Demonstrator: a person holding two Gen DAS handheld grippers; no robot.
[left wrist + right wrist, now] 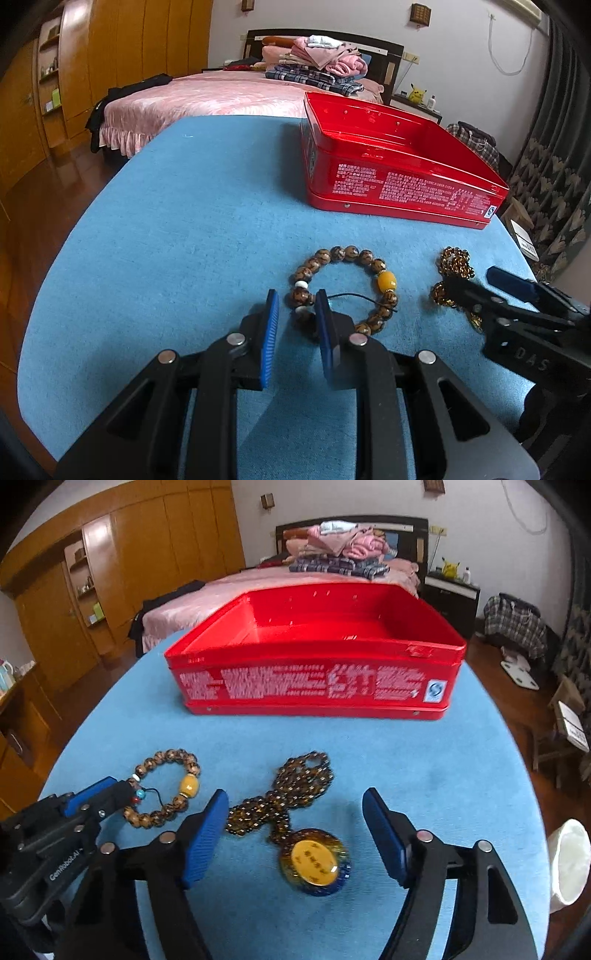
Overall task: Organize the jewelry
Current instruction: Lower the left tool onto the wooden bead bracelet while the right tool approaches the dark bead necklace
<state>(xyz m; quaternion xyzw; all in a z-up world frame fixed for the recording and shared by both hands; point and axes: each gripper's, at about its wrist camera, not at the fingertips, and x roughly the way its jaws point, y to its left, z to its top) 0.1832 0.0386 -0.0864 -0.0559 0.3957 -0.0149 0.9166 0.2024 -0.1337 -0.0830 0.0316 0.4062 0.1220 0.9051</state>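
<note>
Left tool: my left tool (295, 306) sits low on the bench (184, 221), its pads narrowed to either side of a bead at the near-left of the bracelet (345, 291). I can't tell whether they have bitten yet; the bracelet lies flat on the cloth.

Right tool: my right tool (295, 834) is spread wide and holds nothing, with the necklace (291, 801) between its fingers and the round pendant (314, 862) nearest me.

Pieces: bracelet and necklace lie side by side, close but apart, on the blue cloth.

Box: the red box (314, 679) stands open beyond them, well apart, and what I can see of its inside is bare.

Progress: I judge this the very start: nothing stowed, two pieces left to lift and carry over to the box.
</note>
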